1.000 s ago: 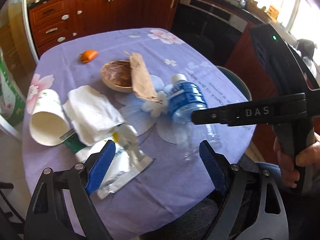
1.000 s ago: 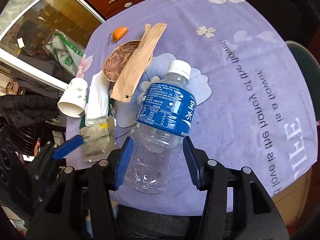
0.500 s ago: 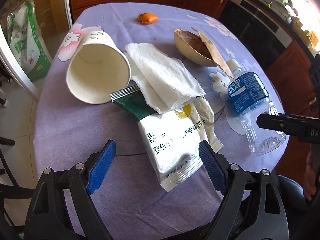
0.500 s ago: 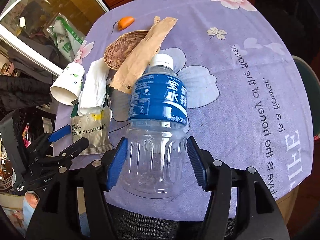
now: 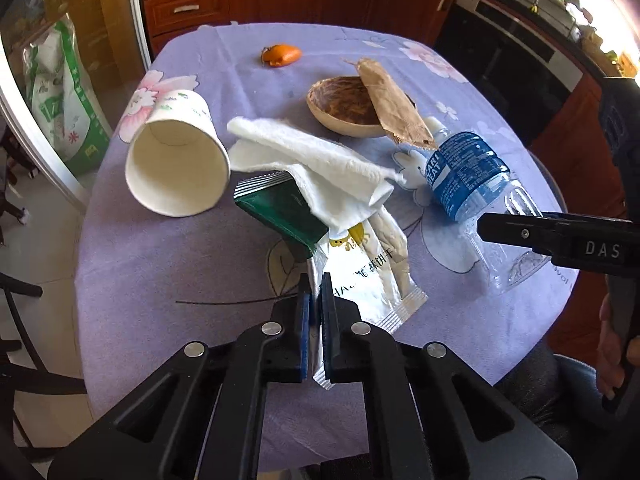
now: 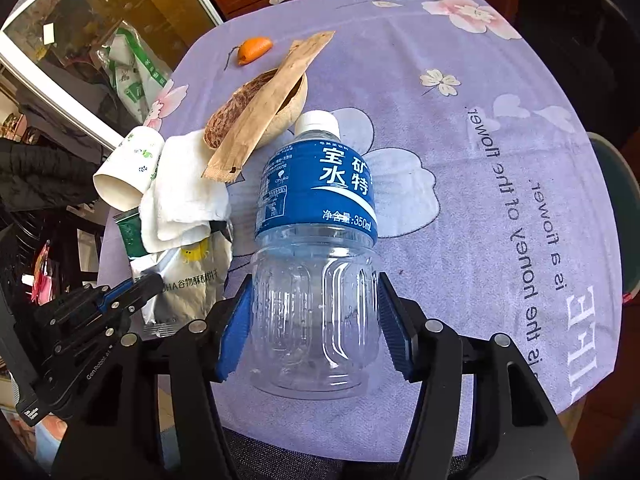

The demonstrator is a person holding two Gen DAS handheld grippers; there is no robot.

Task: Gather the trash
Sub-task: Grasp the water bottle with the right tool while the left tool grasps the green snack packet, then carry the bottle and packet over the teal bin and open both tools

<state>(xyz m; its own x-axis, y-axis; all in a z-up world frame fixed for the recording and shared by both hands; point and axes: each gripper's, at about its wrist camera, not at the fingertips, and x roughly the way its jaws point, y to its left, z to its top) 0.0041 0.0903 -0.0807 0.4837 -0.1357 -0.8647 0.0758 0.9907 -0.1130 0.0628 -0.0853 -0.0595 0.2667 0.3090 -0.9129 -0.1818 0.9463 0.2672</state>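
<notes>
On the tabletop (image 5: 160,264), under a lilac flowered cloth, we list the following. Item one: a white and silver snack wrapper (image 5: 360,280), lying at the near edge, one long side of it pinched between the clenched pads of our left tool (image 5: 315,304); from the right wrist view that tool (image 6: 150,282) sits on the wrapper's (image 6: 192,280) left side. Item two: a clear plastic bottle (image 6: 316,280) with a blue label and white cap, grasped low on its ribbed body by our right tool (image 6: 314,320), both blue pads against its sides; from the left wrist view the bottle (image 5: 472,176) appears lying on the cloth to the right of the wrapper. Item three: a white paper napkin (image 5: 320,164), draped over a dark green packet (image 5: 280,208) that overlaps the wrapper's far end. Item four: a white paper cup (image 5: 176,164) on its side, mouth toward us, just left of the napkin. Item five: a brown bowl (image 5: 340,108) with a brown paper sleeve (image 5: 392,108) laid across its rim. Item six: a small orange thing (image 5: 280,54) near the far edge, kind not clear.
</notes>
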